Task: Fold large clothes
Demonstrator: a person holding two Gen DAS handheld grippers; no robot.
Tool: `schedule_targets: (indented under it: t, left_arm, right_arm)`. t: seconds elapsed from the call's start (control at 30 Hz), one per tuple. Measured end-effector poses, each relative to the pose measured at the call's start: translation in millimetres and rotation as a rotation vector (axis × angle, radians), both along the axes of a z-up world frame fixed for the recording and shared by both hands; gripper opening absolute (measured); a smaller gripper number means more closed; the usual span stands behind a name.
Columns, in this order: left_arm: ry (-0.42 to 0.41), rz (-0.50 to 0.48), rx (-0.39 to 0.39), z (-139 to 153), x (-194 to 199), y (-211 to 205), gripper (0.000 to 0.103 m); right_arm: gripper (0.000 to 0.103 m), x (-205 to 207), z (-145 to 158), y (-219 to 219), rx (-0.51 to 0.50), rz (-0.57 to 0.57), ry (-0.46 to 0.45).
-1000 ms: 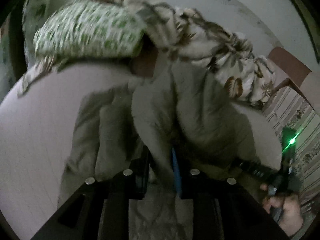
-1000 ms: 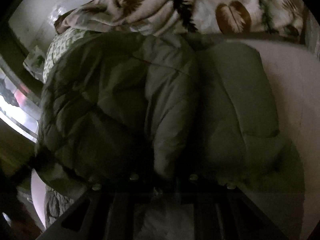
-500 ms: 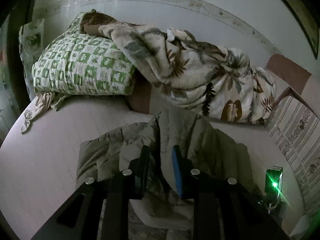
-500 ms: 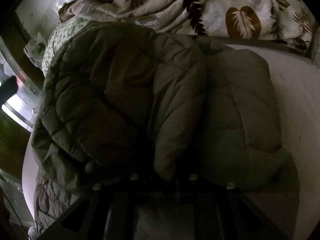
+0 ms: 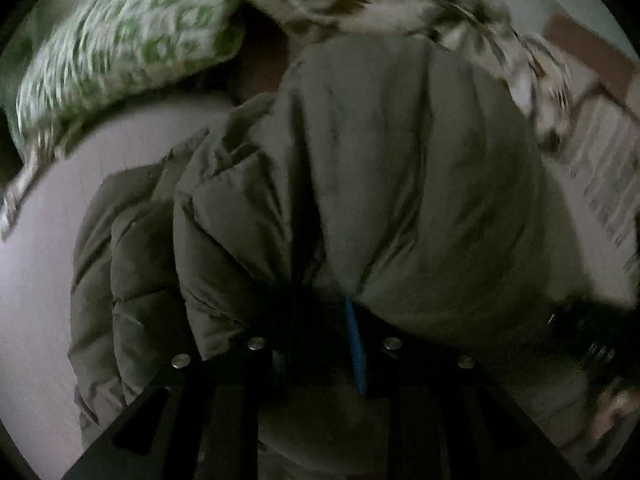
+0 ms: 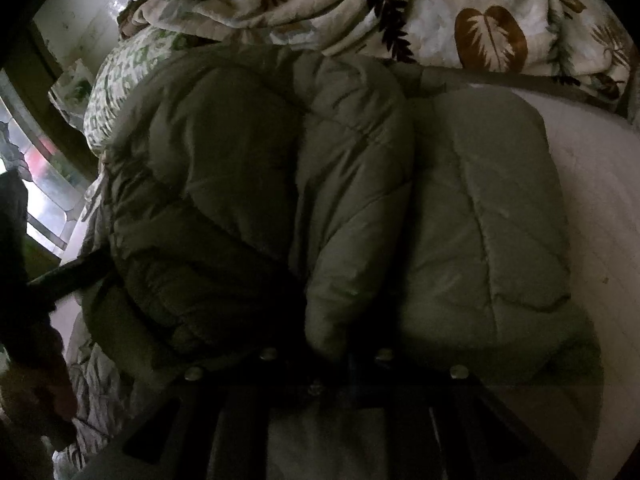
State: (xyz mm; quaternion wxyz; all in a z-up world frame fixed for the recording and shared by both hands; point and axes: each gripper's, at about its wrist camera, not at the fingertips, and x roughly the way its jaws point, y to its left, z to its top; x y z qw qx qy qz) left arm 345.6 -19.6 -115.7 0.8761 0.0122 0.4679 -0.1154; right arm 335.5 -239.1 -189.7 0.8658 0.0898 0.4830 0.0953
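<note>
Green-white patterned pillow (image 5: 124,40) at bed head, leaf-print blanket (image 6: 400,8) bunched beside it along wall; pale sheet (image 6: 600,184) underneath; window (image 6: 48,192) far left.

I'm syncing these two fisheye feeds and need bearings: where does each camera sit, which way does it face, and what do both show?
Left wrist: on the left gripper, looking along its fingers into the olive puffer jacket; beyond, green-patterned pillow; a hand shows low right.
Right wrist: on the right gripper, facing the jacket on the bed, leaf-print blanket behind.
Shared: jacket, pillow, blanket.
</note>
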Motion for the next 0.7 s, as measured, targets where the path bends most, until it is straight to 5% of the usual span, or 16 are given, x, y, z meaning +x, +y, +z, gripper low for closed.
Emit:
schedule_targets:
  t: [0.17,0.23,0.3,0.33,0.53,0.7]
  left_arm:
    - [-0.004,0.025,-0.018,6.8,-7.2,1.7,0.024]
    - [-0.003,0.015,-0.004,9.8,-11.5,-0.6,0.024]
    - [-0.001,0.012,-0.013,11.7,-17.5,-1.1,0.024]
    - [-0.001,0.011,-0.015,12.7,-19.4,-2.5,0.024]
    - [-0.003,0.016,-0.029,13.4,-30.5,1.9,0.024]
    - [-0.001,0.006,-0.022,13.1,-31.0,1.3,0.024]
  right_arm:
    - [0.019,-4.7,7.6,3.6,-0.007,-0.012,-0.026]
    - [0.032,-16.9,18.5,4.4,-0.038,-0.021,-0.050]
    - [0.098,-27.2,30.9,3.7,-0.054,-0.033,-0.080]
    - [0.103,-34.7,40.6,2.9,-0.066,-0.046,-0.114]
    - [0.103,-50.6,70.5,18.0,-0.100,-0.012,-0.184]
    - [0.103,-30.2,23.5,38.3,-0.246,0.009,-0.064]
